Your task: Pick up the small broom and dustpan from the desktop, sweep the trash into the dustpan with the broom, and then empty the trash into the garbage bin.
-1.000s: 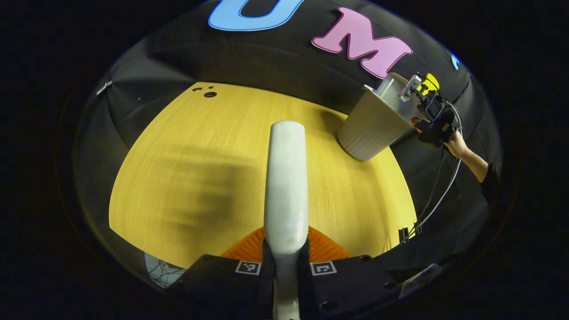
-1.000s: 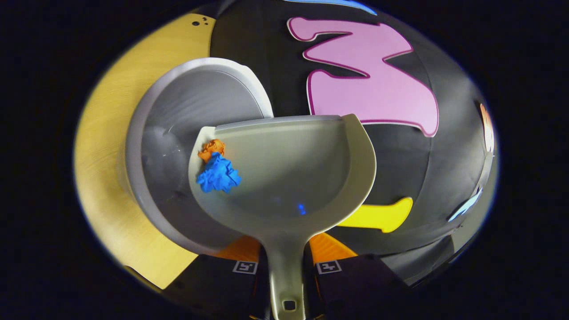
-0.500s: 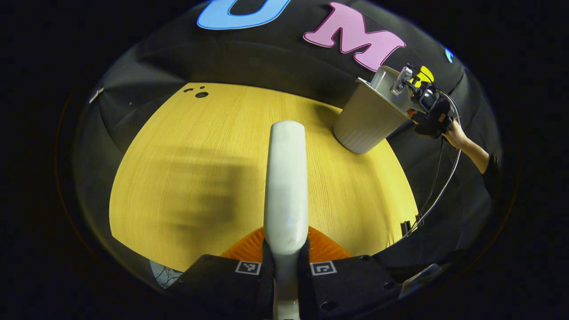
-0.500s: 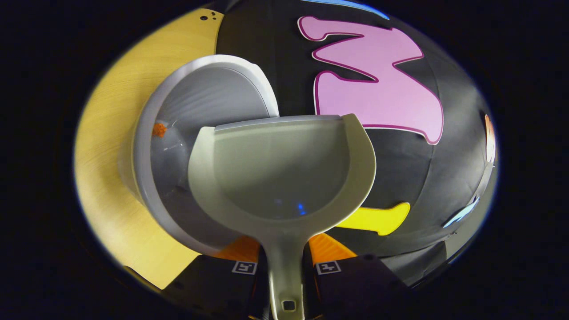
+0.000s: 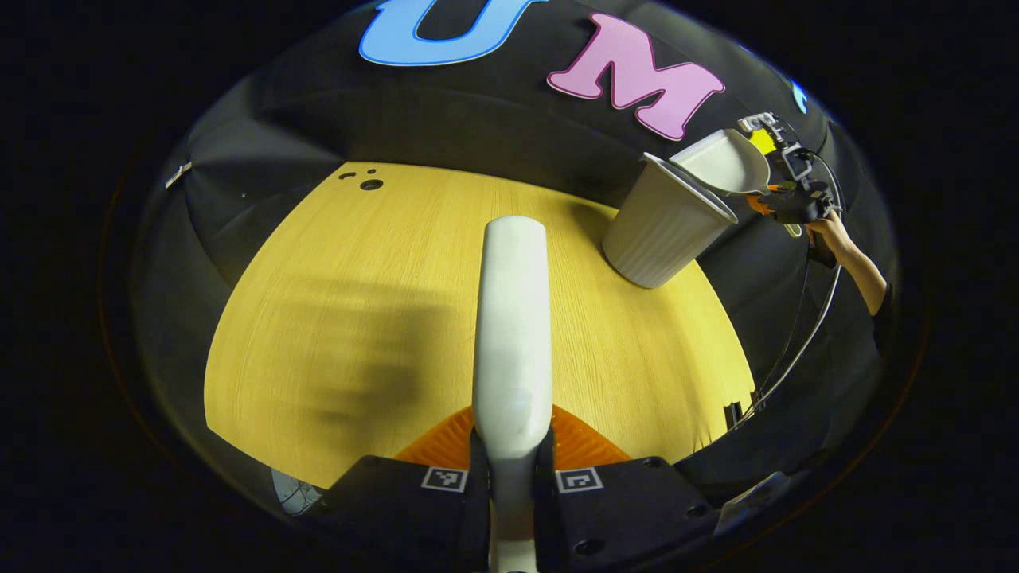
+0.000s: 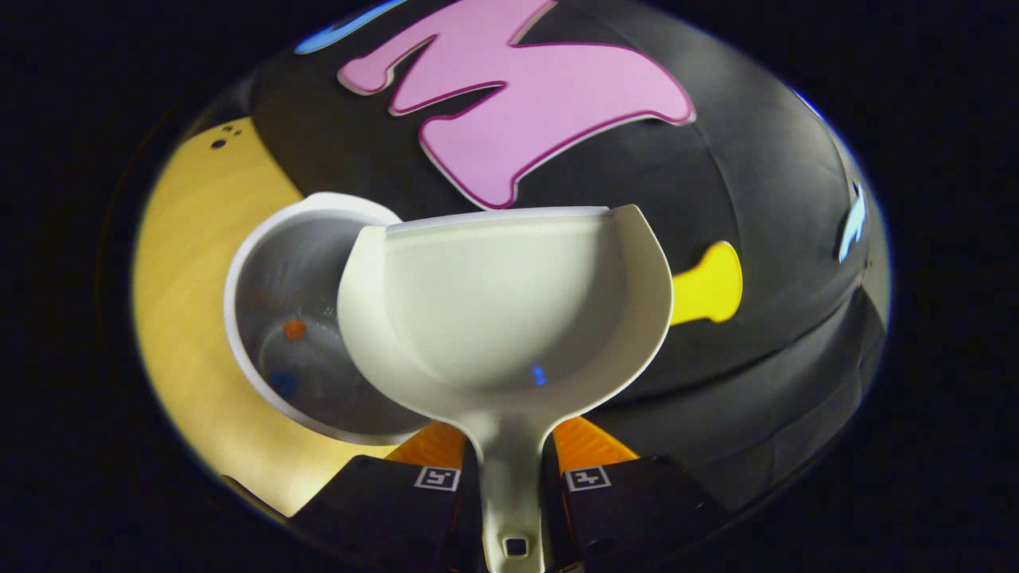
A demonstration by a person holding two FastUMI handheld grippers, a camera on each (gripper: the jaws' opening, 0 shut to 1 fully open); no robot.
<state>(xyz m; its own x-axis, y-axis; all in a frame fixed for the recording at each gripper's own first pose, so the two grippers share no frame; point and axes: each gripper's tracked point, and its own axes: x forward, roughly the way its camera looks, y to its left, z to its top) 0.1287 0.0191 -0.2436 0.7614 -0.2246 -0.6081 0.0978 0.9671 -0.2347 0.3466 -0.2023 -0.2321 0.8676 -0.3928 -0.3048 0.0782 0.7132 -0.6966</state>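
Observation:
My left gripper (image 5: pixel 511 446) is shut on the white broom handle (image 5: pixel 512 318), which stretches forward over the wooden desktop (image 5: pixel 334 318). The bristles are hidden. My right gripper (image 6: pixel 509 461) is shut on the handle of the white dustpan (image 6: pixel 509 310), whose scoop holds nothing and hangs beside and above the white garbage bin (image 6: pixel 263 286). An orange scrap (image 6: pixel 295 328) and a blue scrap (image 6: pixel 283 383) lie on the bin's bottom. In the left gripper view the bin (image 5: pixel 661 227) stands at the desk's far right, with the dustpan (image 5: pixel 724 163) and right gripper (image 5: pixel 784 203) held over its rim by a hand (image 5: pixel 832 235).
The bin sits near the desk's far right edge. Cables (image 5: pixel 796 334) hang from the right gripper down past that edge. Small dark holes (image 5: pixel 368 180) mark the desktop's far left corner.
The blue and orange scraps slid off the dustpan and dropped to the bin's bottom. The dustpan has since lifted and drawn back from the bin's mouth. The broom stayed put.

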